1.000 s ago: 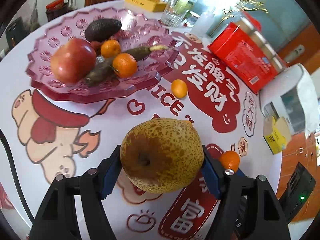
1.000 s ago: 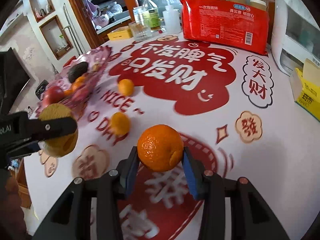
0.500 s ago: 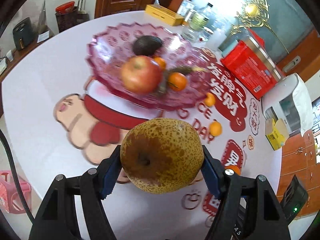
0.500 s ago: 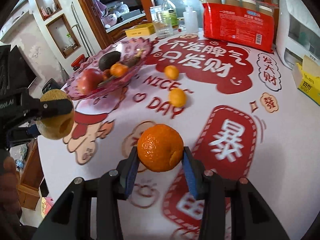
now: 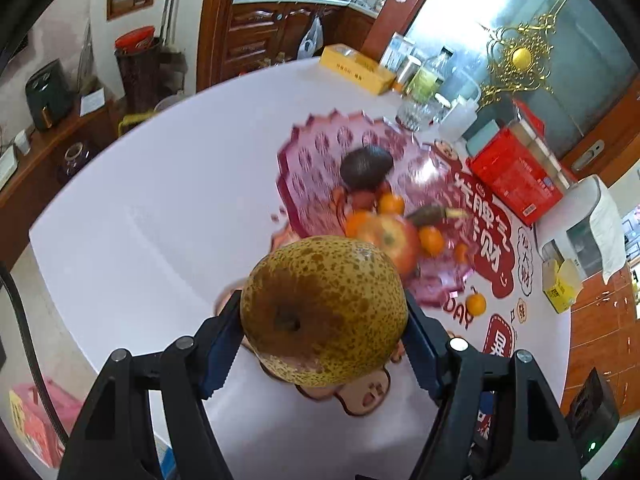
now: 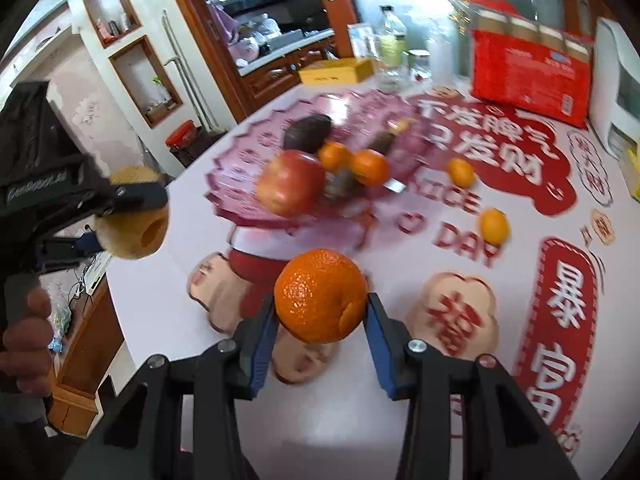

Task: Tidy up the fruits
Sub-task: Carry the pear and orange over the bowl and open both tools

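Observation:
My left gripper (image 5: pixel 324 344) is shut on a speckled brown pear (image 5: pixel 324 308), held high above the table; it also shows in the right wrist view (image 6: pixel 134 216) at the left. My right gripper (image 6: pixel 320 320) is shut on an orange (image 6: pixel 320 294), held above the table's near part. The pink fruit plate (image 5: pixel 308 160) (image 6: pixel 240 160) holds a red apple (image 6: pixel 290 186), a dark avocado (image 6: pixel 306 132), small oranges (image 6: pixel 370 166) and a dark long vegetable. Two small oranges (image 6: pixel 494 224) (image 6: pixel 460 172) lie loose on the table right of the plate.
A red package (image 6: pixel 528 76), a yellow box (image 6: pixel 336 72), bottles and a glass (image 6: pixel 392 48) stand at the table's far side. A white appliance (image 6: pixel 624 84) and a yellow carton (image 5: pixel 560 288) are at the right edge. The table edge (image 6: pixel 132 312) drops off at the left.
Both grippers have risen and pulled back to the left with their fruits; the plate now lies further ahead in both views. Grips unchanged.

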`<state>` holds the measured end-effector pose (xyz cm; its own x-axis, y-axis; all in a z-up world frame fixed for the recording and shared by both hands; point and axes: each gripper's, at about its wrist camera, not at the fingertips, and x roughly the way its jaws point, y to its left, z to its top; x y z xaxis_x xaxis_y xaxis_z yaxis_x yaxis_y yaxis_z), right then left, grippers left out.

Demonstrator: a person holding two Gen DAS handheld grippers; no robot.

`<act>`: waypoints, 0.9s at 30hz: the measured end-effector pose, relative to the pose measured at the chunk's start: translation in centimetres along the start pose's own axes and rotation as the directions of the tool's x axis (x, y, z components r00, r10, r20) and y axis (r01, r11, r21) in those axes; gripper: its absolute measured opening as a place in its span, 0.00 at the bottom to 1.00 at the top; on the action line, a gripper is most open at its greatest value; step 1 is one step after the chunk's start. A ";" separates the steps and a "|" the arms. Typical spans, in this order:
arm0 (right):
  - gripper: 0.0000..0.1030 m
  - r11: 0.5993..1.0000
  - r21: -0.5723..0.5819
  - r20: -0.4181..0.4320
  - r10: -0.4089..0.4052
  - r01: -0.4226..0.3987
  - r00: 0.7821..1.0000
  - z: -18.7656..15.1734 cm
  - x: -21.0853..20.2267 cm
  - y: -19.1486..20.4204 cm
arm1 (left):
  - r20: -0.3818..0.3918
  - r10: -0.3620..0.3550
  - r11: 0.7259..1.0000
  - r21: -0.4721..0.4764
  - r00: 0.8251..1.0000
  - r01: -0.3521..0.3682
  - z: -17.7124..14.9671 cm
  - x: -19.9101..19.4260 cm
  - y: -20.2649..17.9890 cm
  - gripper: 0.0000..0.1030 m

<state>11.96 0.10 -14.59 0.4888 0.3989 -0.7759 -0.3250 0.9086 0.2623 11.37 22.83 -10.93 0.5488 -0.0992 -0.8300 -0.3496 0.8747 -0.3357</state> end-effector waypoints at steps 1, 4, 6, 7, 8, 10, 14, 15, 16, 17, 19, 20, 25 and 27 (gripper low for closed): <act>0.42 1.000 -0.004 0.011 0.002 -0.002 1.000 0.4 0.2 0.8 | 0.009 -0.008 1.000 0.016 1.000 0.008 0.9 -0.1 0.4 0.70; 0.42 1.000 -0.010 0.045 -0.002 0.002 0.999 1.5 0.8 2.7 | 0.039 -0.031 0.998 0.061 0.999 0.029 3.0 -0.4 0.8 0.70; 0.42 1.000 -0.005 0.072 -0.007 0.007 0.997 2.3 1.2 3.5 | 0.055 -0.049 0.995 0.095 0.997 0.044 4.3 -0.5 1.0 0.70; 0.42 1.000 0.004 0.088 -0.008 0.008 0.996 2.8 1.5 3.9 | 0.060 -0.056 0.993 0.110 0.997 0.049 5.0 -0.5 1.1 0.70; 0.42 1.000 0.014 0.099 -0.008 0.006 0.995 3.3 1.8 4.2 | 0.062 -0.060 0.991 0.122 0.996 0.052 5.6 -0.5 1.1 0.70; 0.42 0.999 0.035 0.118 -0.005 0.001 0.993 4.2 2.5 4.8 | 0.069 -0.070 0.987 0.147 0.995 0.060 7.1 -0.3 1.1 0.70; 0.42 0.998 0.055 0.154 0.005 -0.014 0.988 6.1 3.8 5.8 | 0.092 -0.085 0.973 0.221 0.992 0.063 9.9 0.4 0.5 0.70; 0.43 0.998 0.058 0.163 0.009 -0.018 0.987 6.5 4.3 6.1 | 0.094 -0.084 0.970 0.235 0.992 0.060 10.4 0.7 0.4 0.70; 0.43 0.998 0.061 0.169 0.011 -0.022 0.986 6.9 4.7 6.3 | 0.093 -0.080 0.967 0.247 0.992 0.055 10.8 1.1 0.3 0.70; 0.43 0.998 0.064 0.174 0.011 -0.023 0.985 7.1 5.0 6.5 | 0.088 -0.079 0.966 0.253 0.993 0.055 11.4 1.5 0.2 0.70; 0.43 0.997 0.073 0.182 0.011 -0.024 0.983 7.6 5.8 6.8 | 0.067 -0.080 0.961 0.270 0.995 0.059 12.2 2.6 0.2 0.70; 0.43 0.997 0.077 0.183 0.008 -0.023 0.983 7.7 6.1 7.0 | 0.062 -0.078 0.959 0.279 0.995 0.058 12.4 3.0 0.0 0.70; 0.43 0.993 0.113 0.185 0.012 -0.034 0.983 8.5 7.7 6.8 | 0.033 -0.076 0.939 0.339 0.997 0.060 13.6 5.3 -1.0 0.70; 0.43 0.993 0.115 0.186 0.014 -0.036 0.983 8.9 8.1 6.7 | 0.020 -0.073 0.932 0.356 0.997 0.062 13.6 6.5 -1.4 0.70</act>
<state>20.91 10.53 -13.99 0.6261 0.4273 -0.6522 -0.2466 0.9021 0.3542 25.76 27.43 -9.75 0.5878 -0.1537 -0.7942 -0.0219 0.9784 -0.2055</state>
